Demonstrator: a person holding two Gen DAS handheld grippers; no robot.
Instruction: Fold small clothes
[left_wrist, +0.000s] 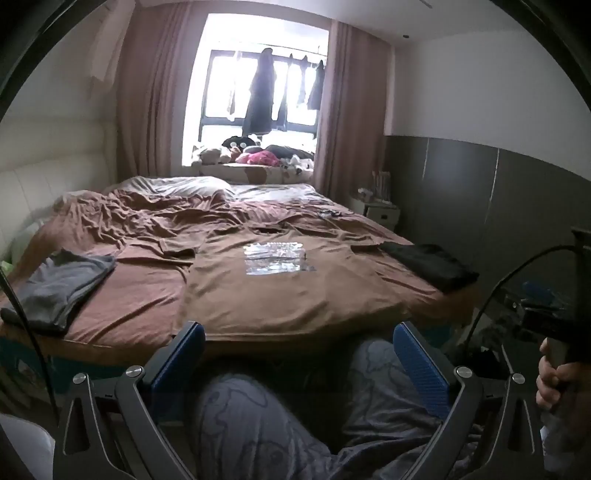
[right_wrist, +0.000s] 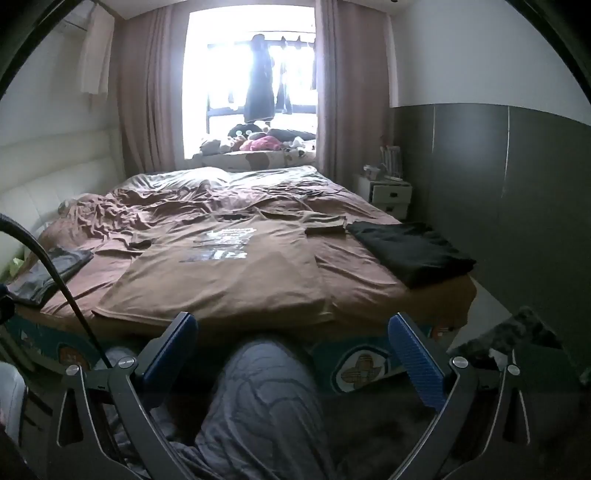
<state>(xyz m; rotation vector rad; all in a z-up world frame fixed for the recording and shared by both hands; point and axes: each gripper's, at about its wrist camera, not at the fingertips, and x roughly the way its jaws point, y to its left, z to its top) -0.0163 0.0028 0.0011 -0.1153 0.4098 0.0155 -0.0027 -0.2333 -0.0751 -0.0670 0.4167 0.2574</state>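
Left wrist: both grippers (left_wrist: 299, 354) low, agape.

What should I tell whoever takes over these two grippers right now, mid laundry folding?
Left gripper: open, empty, short of the bed edge.
Right gripper: open, empty, also short of the bed.
Brown T-shirt: spread flat, print up, hem toward you, unfolded.
Black garment: folded, on the bed's right side.
Grey garment: looks folded, at the left edge.
Left to do: fold the brown T-shirt; nothing is gripped yet.
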